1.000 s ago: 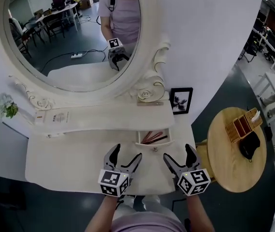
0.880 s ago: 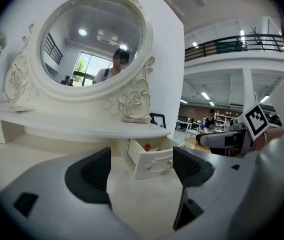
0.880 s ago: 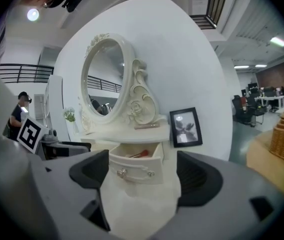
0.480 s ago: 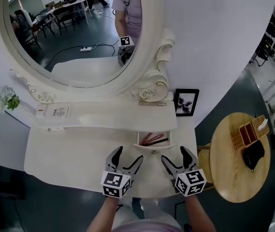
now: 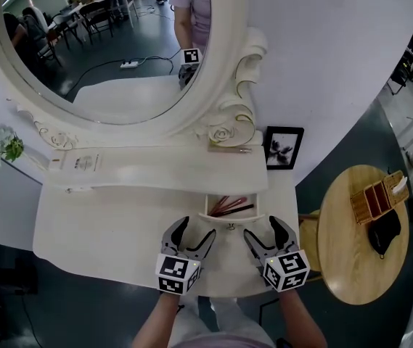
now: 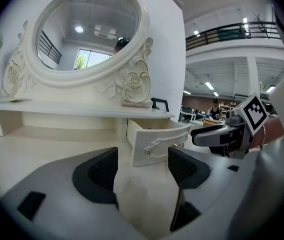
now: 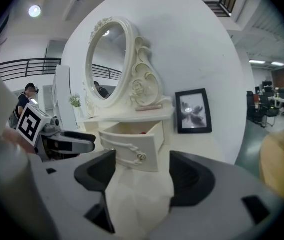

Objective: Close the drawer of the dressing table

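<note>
Drawer [image 5: 231, 210] remains pulled out, unchanged, under the shelf [image 5: 155, 169] toward the desk's [image 5: 104, 230] right edge. Left gripper [image 5: 195, 229] and right gripper [image 5: 263, 227] hover near the front edge. Their jaws have just been closing but stand apart, gripping nothing.

Open white drawer [image 5: 229, 220], just ahead of both pairs of jaws: red-brown stick-like contents [image 5: 228, 206] half hidden under white shelf [image 5: 155, 171]; kind unreadable. Beyond, oval white-framed mirror [image 5: 226, 49] cut by top edge.
</note>
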Tool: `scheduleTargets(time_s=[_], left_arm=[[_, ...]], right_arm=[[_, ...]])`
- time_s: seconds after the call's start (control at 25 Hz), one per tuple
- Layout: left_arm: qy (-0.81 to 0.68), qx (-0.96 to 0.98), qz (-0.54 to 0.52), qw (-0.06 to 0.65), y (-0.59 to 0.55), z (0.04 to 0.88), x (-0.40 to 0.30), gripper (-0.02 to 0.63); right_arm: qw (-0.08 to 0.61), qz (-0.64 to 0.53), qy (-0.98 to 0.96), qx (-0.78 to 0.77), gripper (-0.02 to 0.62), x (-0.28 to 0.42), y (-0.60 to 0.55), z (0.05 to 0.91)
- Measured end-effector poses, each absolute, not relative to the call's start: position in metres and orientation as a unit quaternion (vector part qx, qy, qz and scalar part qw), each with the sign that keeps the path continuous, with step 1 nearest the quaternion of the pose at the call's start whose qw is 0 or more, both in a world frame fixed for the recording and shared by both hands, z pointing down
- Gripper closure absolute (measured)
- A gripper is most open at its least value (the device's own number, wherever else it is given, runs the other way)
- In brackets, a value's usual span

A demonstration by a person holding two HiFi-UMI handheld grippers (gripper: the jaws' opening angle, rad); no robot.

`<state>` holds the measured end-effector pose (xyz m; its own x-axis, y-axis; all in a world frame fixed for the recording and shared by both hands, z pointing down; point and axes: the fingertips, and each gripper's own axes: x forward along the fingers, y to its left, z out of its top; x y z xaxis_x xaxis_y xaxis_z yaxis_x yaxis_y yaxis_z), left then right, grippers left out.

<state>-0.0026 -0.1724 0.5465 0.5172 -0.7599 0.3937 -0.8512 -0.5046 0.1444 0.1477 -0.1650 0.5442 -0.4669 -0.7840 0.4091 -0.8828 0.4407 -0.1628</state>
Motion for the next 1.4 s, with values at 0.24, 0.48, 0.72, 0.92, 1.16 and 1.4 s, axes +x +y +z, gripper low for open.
scheduleTargets(time_s=[0.24, 0.48, 0.72, 0.92, 1.16, 1.4], left_arm=[[-0.475, 0.851, 0.158, 0.159, -0.176, 0.551, -0.003, 0.324], [-0.476, 0.848, 0.172, 0.154, -0.185, 0.551, 0.001, 0.353], [-0.477, 0.846, 0.175, 0.161, -0.187, 0.554, 0.003, 0.359], [-0.478, 0.845, 0.174, 0.164, -0.188, 0.554, 0.004, 0.365], [-0.477, 0.846, 0.174, 0.163, -0.189, 0.555, 0.006, 0.371], [-0.472, 0.849, 0.177, 0.160, -0.188, 0.555, 0.008, 0.391]], right_arm=[[0.153, 0.174, -0.841, 0.490, 0.276, 0.146, -0.165, 0.548], [0.170, 0.177, -0.837, 0.489, 0.285, 0.145, -0.167, 0.552], [0.174, 0.177, -0.838, 0.485, 0.295, 0.142, -0.171, 0.551], [0.176, 0.173, -0.835, 0.492, 0.355, 0.144, -0.176, 0.549], [0.182, 0.168, -0.836, 0.489, 0.402, 0.143, -0.178, 0.550], [0.185, 0.162, -0.839, 0.486, 0.405, 0.143, -0.178, 0.551]])
